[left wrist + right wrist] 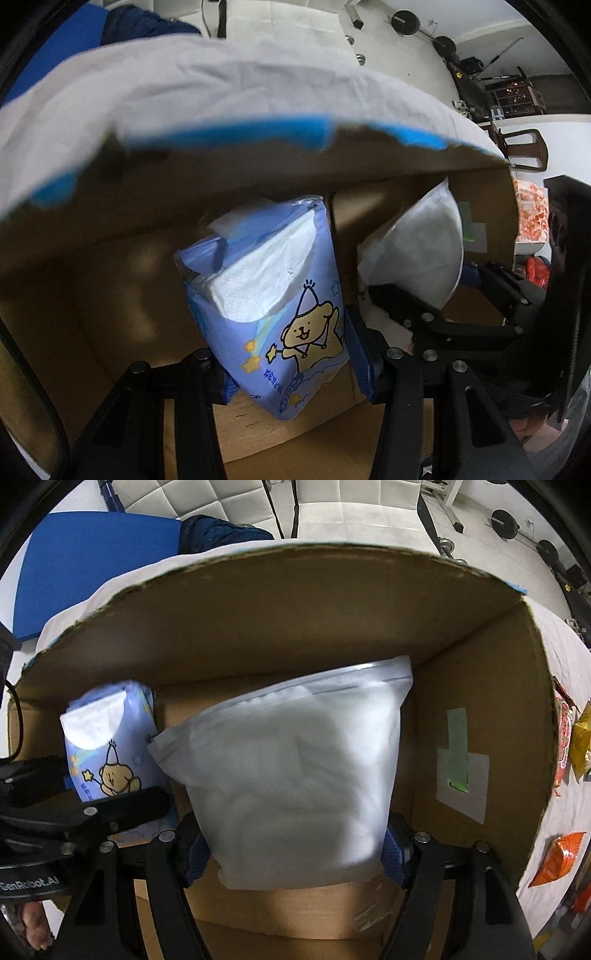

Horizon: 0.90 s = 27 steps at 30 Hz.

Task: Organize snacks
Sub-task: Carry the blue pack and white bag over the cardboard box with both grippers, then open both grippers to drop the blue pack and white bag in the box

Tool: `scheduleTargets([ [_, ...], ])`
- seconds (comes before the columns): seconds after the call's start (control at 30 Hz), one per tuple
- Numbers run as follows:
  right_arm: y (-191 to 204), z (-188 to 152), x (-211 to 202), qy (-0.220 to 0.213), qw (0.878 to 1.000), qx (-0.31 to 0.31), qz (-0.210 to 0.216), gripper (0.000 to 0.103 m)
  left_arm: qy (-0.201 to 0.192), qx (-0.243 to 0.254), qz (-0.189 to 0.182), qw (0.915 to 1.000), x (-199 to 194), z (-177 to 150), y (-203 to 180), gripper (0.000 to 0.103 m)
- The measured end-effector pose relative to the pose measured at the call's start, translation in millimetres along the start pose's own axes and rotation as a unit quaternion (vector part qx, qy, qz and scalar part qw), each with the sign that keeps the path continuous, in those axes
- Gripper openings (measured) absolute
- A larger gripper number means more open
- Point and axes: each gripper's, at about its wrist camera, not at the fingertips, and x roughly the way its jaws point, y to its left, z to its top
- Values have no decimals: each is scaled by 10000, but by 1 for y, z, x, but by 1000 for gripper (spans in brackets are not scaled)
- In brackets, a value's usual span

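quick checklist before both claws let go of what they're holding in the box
1. Left claw grips the blue tissue pack: ok, pads press both sides.
2. Right claw grips the white zip bag: ok.
3. Both items inside the cardboard box: ok, the walls surround them.
4. Items apart from each other: cannot tell, the bag's corner overlaps the pack in the right wrist view.
5. Items resting on the box floor: cannot tell, the tissue pack looks tilted and lifted.
6. Snack packets boxed: not ok, they lie outside on the cloth.
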Motion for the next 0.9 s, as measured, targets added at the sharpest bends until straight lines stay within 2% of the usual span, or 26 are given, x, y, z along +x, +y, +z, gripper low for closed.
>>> scheduleTargets([
  [0.13, 2, -1, 3, -78, 9999, -90, -88, 79, 95, -314, -59, 9994, 4, -13, 17, 49],
  [0.23, 4, -2, 3, -138, 9997, -139, -146, 81, 56, -482, 88, 9988, -1, -21, 22, 51],
  [0.33, 3, -2, 1, -145, 9997, -119, -133, 82, -15, -693, 135, 9975, -7, -24, 26, 58],
  [0.43, 3, -3, -4, -171, 9995, -167, -190, 85, -235, -839, 195, 9960, -22, -34, 29, 63],
  [0.5, 4, -4, -9, -175, 9995, -248, -76, 98, -386, -885, 326, 9948, -32, -41, 30, 85],
  [0.57, 8, -7, -17, -222, 9991, -341, -150, 103, -573, -908, 481, 9931, -44, -50, 29, 89],
  [0.63, 16, -14, -24, -376, 9977, -482, -278, 103, -742, -879, 668, 9911, -55, -61, 25, 96],
  [0.77, 16, -27, -34, -377, 9973, -553, -312, 103, -1075, -777, 1128, 9847, -68, -84, 13, 99],
  [0.9, 9, -41, -49, -472, 9961, -625, -407, 103, -1447, -731, 1359, 9774, -86, -117, -1, 99],
])
